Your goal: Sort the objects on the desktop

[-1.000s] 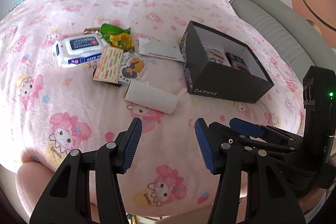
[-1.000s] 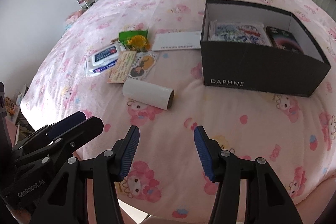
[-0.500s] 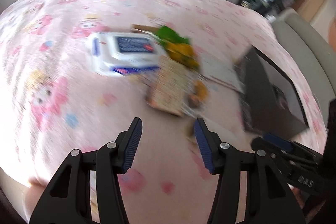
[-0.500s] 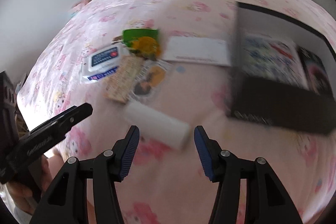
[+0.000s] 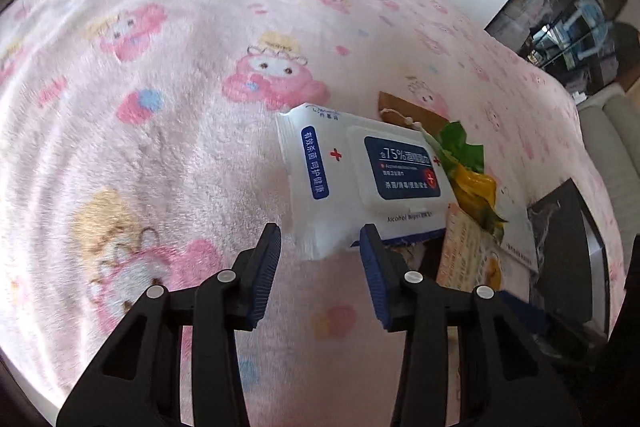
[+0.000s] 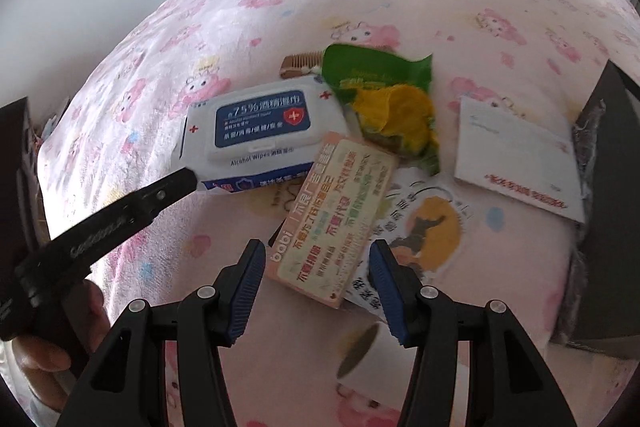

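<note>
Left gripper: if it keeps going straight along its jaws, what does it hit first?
Most likely the white alcohol wipes pack with the dark blue label. Its near corner already sits between the closing jaws of the left gripper, with no pad contact visible. Depth is uncertain; it could meet the pink cartoon-print blanket underneath.

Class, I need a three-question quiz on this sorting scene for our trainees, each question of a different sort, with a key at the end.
1. True or false: the pack of alcohol wipes lies inside the black box.
2. Which thing lies between the fingers of the right hand-held gripper? A) the comb B) the pink card C) the white envelope
3. Fill in: the left hand-held gripper is closing around a corner of the ____.

Key: 1 false, it lies on the pink blanket; 2 B; 3 pack of alcohol wipes.
</note>
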`<action>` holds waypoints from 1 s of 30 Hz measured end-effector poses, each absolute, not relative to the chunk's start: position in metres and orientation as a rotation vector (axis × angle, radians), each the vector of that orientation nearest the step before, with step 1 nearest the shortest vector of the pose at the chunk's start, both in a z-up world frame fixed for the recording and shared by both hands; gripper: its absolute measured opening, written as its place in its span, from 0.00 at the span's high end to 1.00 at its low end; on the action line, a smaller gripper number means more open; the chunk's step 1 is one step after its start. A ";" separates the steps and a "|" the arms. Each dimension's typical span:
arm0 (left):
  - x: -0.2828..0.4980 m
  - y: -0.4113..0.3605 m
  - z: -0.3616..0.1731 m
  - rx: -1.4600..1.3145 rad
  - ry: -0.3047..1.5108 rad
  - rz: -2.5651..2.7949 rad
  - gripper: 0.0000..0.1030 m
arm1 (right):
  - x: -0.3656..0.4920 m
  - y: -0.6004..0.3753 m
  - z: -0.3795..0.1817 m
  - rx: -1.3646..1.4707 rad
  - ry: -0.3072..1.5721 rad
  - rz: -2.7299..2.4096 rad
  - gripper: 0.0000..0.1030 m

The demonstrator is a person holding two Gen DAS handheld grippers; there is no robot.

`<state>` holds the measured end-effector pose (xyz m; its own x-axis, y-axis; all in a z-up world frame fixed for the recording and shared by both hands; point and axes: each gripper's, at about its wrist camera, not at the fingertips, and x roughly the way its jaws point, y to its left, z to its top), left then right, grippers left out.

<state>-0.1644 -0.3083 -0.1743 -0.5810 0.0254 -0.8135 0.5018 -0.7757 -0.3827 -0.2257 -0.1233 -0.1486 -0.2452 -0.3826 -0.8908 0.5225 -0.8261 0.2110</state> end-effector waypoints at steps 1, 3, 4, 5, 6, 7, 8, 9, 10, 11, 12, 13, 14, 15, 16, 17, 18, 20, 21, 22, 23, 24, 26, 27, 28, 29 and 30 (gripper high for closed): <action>-0.167 -0.309 -0.179 1.254 0.898 -2.407 0.59 | -0.226 -0.124 -0.151 1.457 0.172 -2.097 0.51; -0.170 -0.311 -0.185 1.259 0.946 -2.410 0.58 | -0.226 -0.123 -0.155 1.474 0.172 -2.095 0.51; -0.171 -0.312 -0.188 1.262 0.977 -2.413 0.60 | -0.226 -0.123 -0.156 1.481 0.169 -2.096 0.51; -0.172 -0.313 -0.190 1.265 1.008 -2.416 0.61 | -0.226 -0.123 -0.157 1.485 0.162 -2.098 0.51; -0.172 -0.313 -0.192 1.270 1.021 -2.415 0.70 | -0.225 -0.121 -0.156 1.487 0.155 -2.102 0.51; -0.171 -0.312 -0.192 1.277 1.017 -2.417 0.87 | -0.223 -0.120 -0.155 1.487 0.151 -2.105 0.51; -0.168 -0.311 -0.191 1.273 1.031 -2.423 0.90 | -0.222 -0.120 -0.153 1.486 0.149 -2.108 0.51; -0.165 -0.310 -0.189 1.263 1.050 -2.426 0.91 | -0.220 -0.118 -0.151 1.483 0.148 -2.112 0.51; -0.161 -0.308 -0.186 1.254 1.059 -2.431 0.92 | -0.218 -0.117 -0.149 1.480 0.148 -2.115 0.51; -0.155 -0.306 -0.182 1.243 1.059 -2.437 0.92 | -0.216 -0.115 -0.147 1.476 0.148 -2.118 0.51; -0.149 -0.303 -0.177 1.230 1.055 -2.443 0.93 | -0.214 -0.114 -0.144 1.472 0.150 -2.122 0.51; -0.141 -0.301 -0.172 1.219 1.054 -2.451 0.94 | -0.211 -0.113 -0.141 1.467 0.151 -2.126 0.51; -0.133 -0.300 -0.168 1.209 1.055 -2.459 0.94 | -0.209 -0.111 -0.138 1.462 0.154 -2.130 0.51; -0.125 -0.300 -0.162 1.201 1.052 -2.465 0.94 | -0.207 -0.111 -0.135 1.453 0.158 -2.133 0.51; -0.117 -0.302 -0.158 1.196 1.048 -2.467 0.94 | -0.204 -0.111 -0.132 1.444 0.164 -2.135 0.51; -0.104 -0.305 -0.156 1.202 1.042 -2.465 0.94 | -0.202 -0.112 -0.129 1.434 0.171 -2.135 0.51; -0.093 -0.308 -0.155 1.211 1.041 -2.459 0.94 | -0.200 -0.113 -0.126 1.423 0.177 -2.134 0.51; -0.074 -0.317 -0.158 1.230 1.065 -2.439 0.94 | -0.198 -0.120 -0.124 1.407 0.190 -2.118 0.51; -0.065 -0.324 -0.161 1.240 1.094 -2.424 0.93 | -0.197 -0.124 -0.124 1.401 0.197 -2.107 0.51; -0.055 -0.330 -0.163 1.250 1.123 -2.408 0.91 | -0.196 -0.129 -0.125 1.395 0.203 -2.096 0.51; -0.047 -0.338 -0.166 1.240 1.163 -2.395 0.89 | -0.197 -0.137 -0.127 1.389 0.212 -2.081 0.51; -0.042 -0.343 -0.167 1.226 1.185 -2.387 0.86 | -0.197 -0.145 -0.129 1.382 0.221 -2.065 0.51; -0.041 -0.346 -0.169 1.219 1.182 -2.382 0.82 | -0.200 -0.160 -0.135 1.370 0.233 -2.039 0.51; -0.043 -0.346 -0.169 1.215 1.175 -2.383 0.82 | -0.203 -0.169 -0.140 1.372 0.242 -2.033 0.51; -0.045 -0.346 -0.169 1.209 1.165 -2.386 0.82 | -0.208 -0.177 -0.147 1.382 0.255 -2.026 0.51; -0.048 -0.346 -0.169 1.202 1.149 -2.387 0.82 | -0.211 -0.181 -0.152 1.390 0.262 -2.024 0.51; -0.051 -0.346 -0.170 1.196 1.142 -2.385 0.82 | -0.216 -0.185 -0.158 1.403 0.269 -2.023 0.51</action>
